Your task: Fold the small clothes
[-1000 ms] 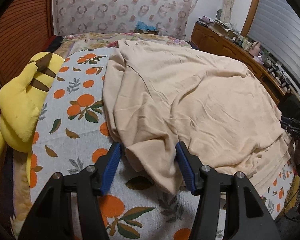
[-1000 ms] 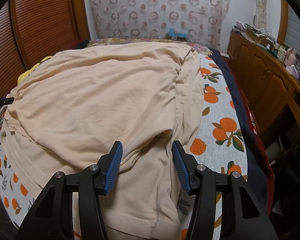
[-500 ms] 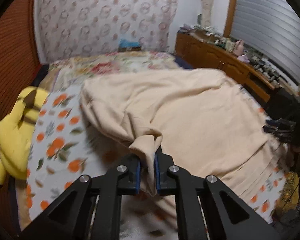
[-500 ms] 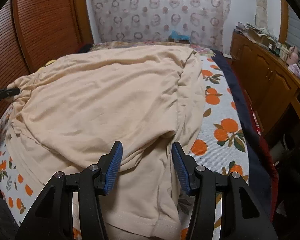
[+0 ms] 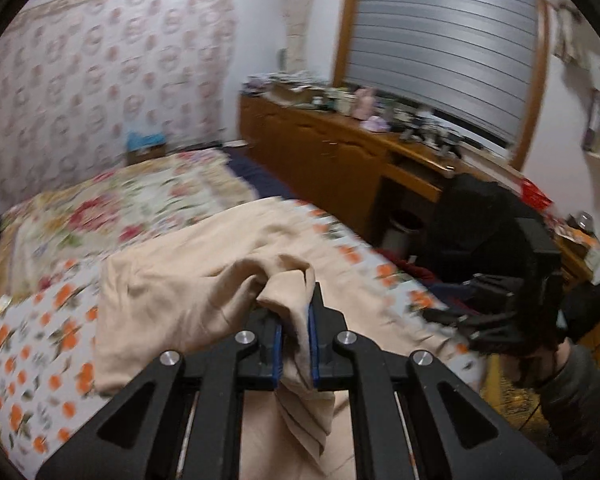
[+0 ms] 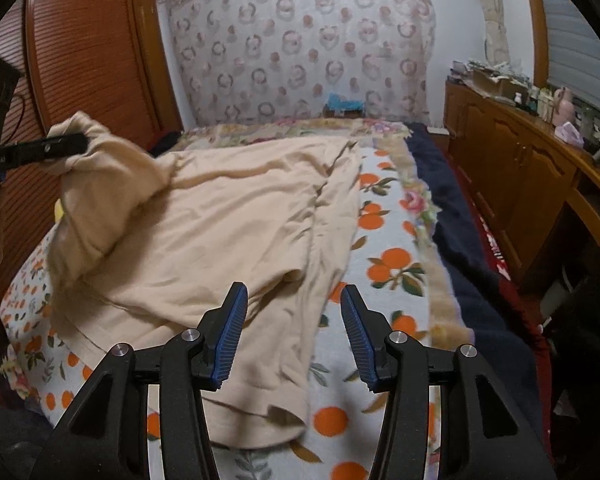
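Observation:
A beige shirt (image 6: 236, 224) lies spread on the orange-print bedcover (image 6: 384, 264). My left gripper (image 5: 294, 340) is shut on a bunched sleeve of the shirt (image 5: 288, 292) and holds it lifted above the bed; it also shows at the left of the right wrist view (image 6: 72, 142), with cloth hanging from it. My right gripper (image 6: 292, 336) is open and empty, hovering over the shirt's near right hem. It shows as a dark shape in the left wrist view (image 5: 460, 320).
A wooden cabinet (image 6: 532, 176) with clutter on top runs along the right of the bed. A dark blue blanket (image 6: 452, 216) lies along the bed's right edge. A wooden slatted wardrobe (image 6: 84, 64) stands at the left. A floral quilt (image 5: 120, 208) covers the bed's far end.
My left gripper closed on the shirt's sleeve and lifted it up and to the right. My right gripper drew back a little and stays open.

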A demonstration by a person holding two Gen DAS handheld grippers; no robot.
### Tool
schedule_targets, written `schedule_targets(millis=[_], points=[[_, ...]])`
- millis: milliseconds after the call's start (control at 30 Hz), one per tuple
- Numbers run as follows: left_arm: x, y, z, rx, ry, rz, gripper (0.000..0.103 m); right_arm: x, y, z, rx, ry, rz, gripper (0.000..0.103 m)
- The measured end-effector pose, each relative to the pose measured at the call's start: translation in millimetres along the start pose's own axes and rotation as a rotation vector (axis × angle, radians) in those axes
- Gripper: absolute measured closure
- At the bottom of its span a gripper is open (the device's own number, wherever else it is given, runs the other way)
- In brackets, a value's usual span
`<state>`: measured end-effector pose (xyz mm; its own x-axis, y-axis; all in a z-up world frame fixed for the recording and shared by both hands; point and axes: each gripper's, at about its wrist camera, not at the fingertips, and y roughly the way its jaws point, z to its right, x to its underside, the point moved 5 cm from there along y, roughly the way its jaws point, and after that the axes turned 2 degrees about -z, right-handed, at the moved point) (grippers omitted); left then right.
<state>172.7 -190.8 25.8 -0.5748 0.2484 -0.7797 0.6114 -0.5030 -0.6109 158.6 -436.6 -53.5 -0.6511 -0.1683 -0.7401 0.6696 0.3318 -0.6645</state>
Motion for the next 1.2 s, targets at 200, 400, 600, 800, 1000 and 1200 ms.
schedule_targets(millis=[200, 400, 600, 800, 1000, 1200], points=[[-6.0, 18.9, 36.6, 0.044, 0.087, -0.045, 0.071, 2.1, -13.7, 11.2, 0.007, 0.025, 0.011, 0.054], [2.8, 13.8, 20.5, -0.003, 0.072, -0.054, 0.059, 1.0, -17.5, 12.4, 0.019, 0.019, 0.014, 0.054], [29.2, -4.3, -26.5, -0.089, -0.002, -0.055, 0.059, -13.5, -9.7, 0.9, 0.003, -0.013, 0.013, 0.054], [61.9, -27.6, -65.0, -0.185, -0.054, -0.038, 0.059, -38.0, 10.8, -35.9, -0.034, -0.097, 0.007, 0.054], [90.3, -50.8, -98.7, -0.229, -0.155, -0.009, 0.059, -68.0, 49.2, -82.5, -0.093, -0.182, -0.015, 0.054], [108.3, -66.2, -124.6, -0.259, -0.231, 0.004, 0.059, -91.0, 95.0, -136.3, -0.144, -0.294, -0.061, 0.054]])
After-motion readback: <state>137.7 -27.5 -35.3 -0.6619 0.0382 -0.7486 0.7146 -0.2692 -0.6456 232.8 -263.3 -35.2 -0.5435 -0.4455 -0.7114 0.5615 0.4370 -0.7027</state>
